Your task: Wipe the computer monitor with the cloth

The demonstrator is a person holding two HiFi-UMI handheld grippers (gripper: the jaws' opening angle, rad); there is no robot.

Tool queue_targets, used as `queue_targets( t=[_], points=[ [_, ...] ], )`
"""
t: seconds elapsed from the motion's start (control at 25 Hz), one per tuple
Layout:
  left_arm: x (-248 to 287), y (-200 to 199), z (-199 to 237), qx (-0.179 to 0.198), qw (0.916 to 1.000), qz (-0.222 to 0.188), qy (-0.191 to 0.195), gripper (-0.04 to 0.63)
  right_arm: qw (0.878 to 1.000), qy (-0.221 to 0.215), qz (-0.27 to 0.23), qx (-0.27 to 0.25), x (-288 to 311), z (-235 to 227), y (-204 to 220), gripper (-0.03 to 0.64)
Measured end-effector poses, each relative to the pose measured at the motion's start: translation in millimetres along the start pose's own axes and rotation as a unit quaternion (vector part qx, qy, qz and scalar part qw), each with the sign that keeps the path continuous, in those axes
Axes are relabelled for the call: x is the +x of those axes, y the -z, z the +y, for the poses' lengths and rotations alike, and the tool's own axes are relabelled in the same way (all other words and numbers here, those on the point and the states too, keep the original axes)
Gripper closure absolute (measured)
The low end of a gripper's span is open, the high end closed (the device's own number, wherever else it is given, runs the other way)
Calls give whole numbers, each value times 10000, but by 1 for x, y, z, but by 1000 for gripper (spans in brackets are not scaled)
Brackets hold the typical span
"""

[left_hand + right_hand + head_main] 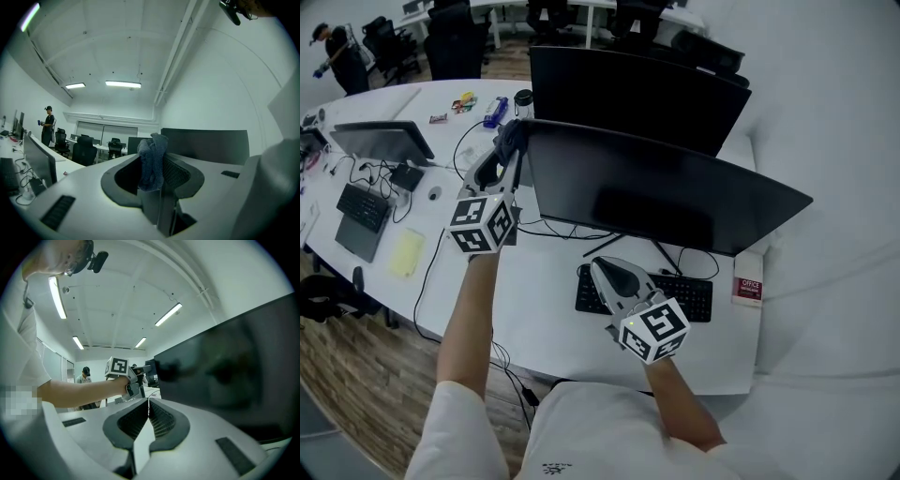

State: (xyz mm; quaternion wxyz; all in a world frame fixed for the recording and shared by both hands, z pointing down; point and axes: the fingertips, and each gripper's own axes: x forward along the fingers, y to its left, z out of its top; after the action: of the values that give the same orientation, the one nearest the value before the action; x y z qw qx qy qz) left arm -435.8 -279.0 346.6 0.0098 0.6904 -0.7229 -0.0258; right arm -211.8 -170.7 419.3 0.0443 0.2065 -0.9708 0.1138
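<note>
The wide black monitor (656,192) stands on the white desk (544,309). My left gripper (512,137) is raised at the monitor's top left corner and is shut on a dark blue-grey cloth (151,161), which bunches up between its jaws. In the head view the cloth (516,131) lies against the screen's corner edge. Lower down, my right gripper (602,266) hovers over the keyboard (689,295) in front of the screen, shut with nothing in it. In the right gripper view the closed jaws meet at my right gripper (149,404), the screen (234,371) fills the right side, and the left gripper (132,380) shows beyond.
A second black monitor (637,89) stands just behind the first. To the left are another monitor (384,141), a keyboard (361,206), a yellow pad (406,251) and cables. A red-and-white booklet (750,289) lies at the desk's right. A person (337,47) stands far back left.
</note>
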Motion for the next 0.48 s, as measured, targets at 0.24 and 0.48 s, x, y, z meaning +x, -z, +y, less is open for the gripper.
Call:
queue_targets(
  t=[0.24, 0.48],
  points=[
    [-4, 29, 1, -6, 9997, 224, 41, 462, 9999, 55, 92, 35, -2, 2, 10, 597],
    [-9, 63, 1, -183, 9989, 417, 69, 462, 9996, 148, 204, 82, -5, 1, 21, 597]
  ],
)
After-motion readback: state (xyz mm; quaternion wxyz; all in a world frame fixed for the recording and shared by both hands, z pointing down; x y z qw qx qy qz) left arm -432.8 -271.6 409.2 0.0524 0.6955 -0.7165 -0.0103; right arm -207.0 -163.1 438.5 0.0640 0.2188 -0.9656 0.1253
